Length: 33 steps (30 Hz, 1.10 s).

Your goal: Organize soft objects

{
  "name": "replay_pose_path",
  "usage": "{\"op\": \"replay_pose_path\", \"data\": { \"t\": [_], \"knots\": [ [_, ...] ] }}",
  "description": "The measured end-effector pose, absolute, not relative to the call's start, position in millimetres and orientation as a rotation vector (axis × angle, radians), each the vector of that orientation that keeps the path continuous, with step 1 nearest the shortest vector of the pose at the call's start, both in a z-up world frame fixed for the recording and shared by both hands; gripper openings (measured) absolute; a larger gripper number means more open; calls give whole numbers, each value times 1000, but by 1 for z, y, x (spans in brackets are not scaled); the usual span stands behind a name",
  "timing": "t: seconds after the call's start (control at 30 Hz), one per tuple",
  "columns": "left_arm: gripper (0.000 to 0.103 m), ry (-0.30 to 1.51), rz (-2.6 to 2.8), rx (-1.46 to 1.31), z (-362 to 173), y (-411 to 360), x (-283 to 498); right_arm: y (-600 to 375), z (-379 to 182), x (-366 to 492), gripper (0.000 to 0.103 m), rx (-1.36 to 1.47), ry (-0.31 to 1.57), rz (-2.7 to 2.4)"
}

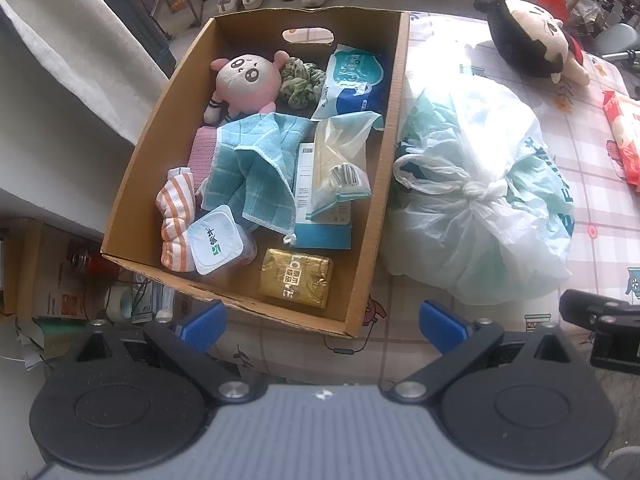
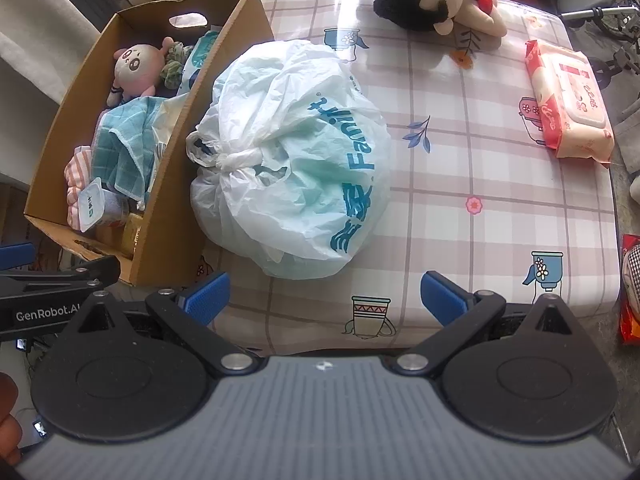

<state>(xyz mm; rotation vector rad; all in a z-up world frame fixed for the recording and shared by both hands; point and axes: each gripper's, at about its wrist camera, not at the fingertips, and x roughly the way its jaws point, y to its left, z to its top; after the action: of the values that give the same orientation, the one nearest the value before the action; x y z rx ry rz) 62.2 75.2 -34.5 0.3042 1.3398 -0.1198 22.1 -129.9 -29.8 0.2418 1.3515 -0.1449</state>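
Both grippers empty with jaws spread wide: left gripper [image 1: 322, 326] hovers off the near end of the cardboard box [image 1: 386, 184] at the table's left edge, right gripper [image 2: 324, 300] over the table's near edge, the tied plastic bag [image 2: 296, 160] just ahead of it and touching the box's right wall. Black-haired plush doll [image 2: 424, 4] lies at the far edge, wipes pack [image 2: 568, 100] at the right edge, both well clear of either gripper. Bag contents unreadable; in the box the blue towel [image 1: 256, 164] covers part of the pile under the pink plush [image 1: 244, 80].
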Motion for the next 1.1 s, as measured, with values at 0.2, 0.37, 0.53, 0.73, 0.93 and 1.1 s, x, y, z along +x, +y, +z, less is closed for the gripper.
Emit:
{"op": "replay_pose_path", "data": {
  "t": [0.2, 0.37, 0.53, 0.73, 0.93, 1.1],
  "knots": [
    [103, 1342, -119, 301, -35, 75, 62, -132, -30, 24, 102, 247, 1350, -146],
    [103, 1343, -121, 303, -35, 75, 62, -132, -30, 24, 102, 252, 1352, -153],
    [103, 1347, -121, 308, -38, 74, 63, -132, -30, 24, 102, 253, 1353, -156],
    [103, 1351, -120, 309, -38, 74, 63, -132, -30, 24, 102, 253, 1356, -157],
    [103, 1355, -125, 315, -39, 77, 65, -132, -30, 24, 102, 253, 1356, -158],
    [103, 1355, -126, 313, -39, 77, 64, -129, -29, 24, 102, 251, 1359, -164]
  ]
}}
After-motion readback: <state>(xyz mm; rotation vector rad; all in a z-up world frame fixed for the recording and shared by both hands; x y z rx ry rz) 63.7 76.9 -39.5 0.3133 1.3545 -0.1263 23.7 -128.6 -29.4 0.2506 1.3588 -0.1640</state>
